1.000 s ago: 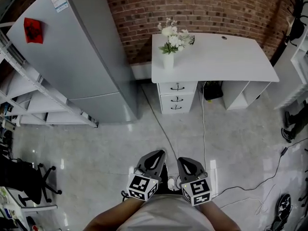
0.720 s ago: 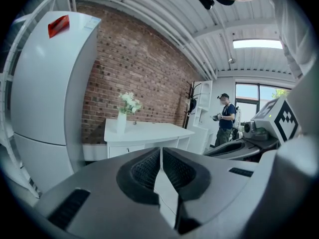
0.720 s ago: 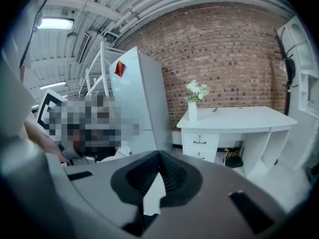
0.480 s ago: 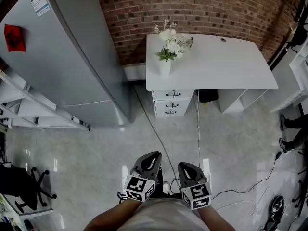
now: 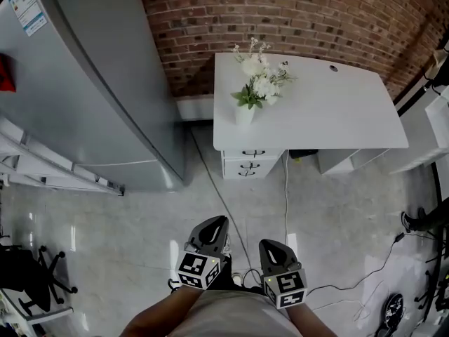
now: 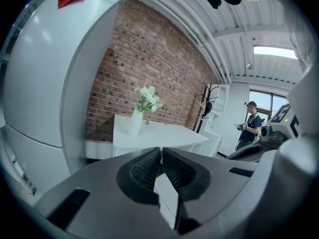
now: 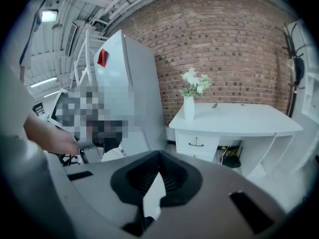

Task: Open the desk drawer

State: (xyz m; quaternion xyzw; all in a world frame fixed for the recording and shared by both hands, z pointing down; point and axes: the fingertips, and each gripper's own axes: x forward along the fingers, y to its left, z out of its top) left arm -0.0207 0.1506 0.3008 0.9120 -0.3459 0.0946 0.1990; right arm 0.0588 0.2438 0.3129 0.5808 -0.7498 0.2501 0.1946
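The white desk (image 5: 330, 104) stands against the brick wall, with a stack of three drawers (image 5: 246, 164) under its left end; all three fronts sit flush and closed. The right gripper view shows the top drawer (image 7: 197, 143) and its dark handle. A white vase of flowers (image 5: 245, 111) stands on the desk above the drawers. My left gripper (image 5: 218, 222) and right gripper (image 5: 269, 245) are held side by side low in the head view, well short of the desk. Both are shut with nothing in them: the jaw tips meet in the left gripper view (image 6: 161, 151) and in the right gripper view (image 7: 159, 156).
A tall grey fridge (image 5: 84, 83) stands left of the desk, with metal shelving (image 5: 42, 170) beside it. Cables (image 5: 286, 202) run over the tiled floor toward the desk. An office chair (image 5: 28, 279) is at lower left. Another person (image 6: 249, 129) stands far right.
Both grippers have been carried forward toward the desk, staying shut. The desk and drawers now lie closer and more directly ahead; the fridge has slid toward the left edge.
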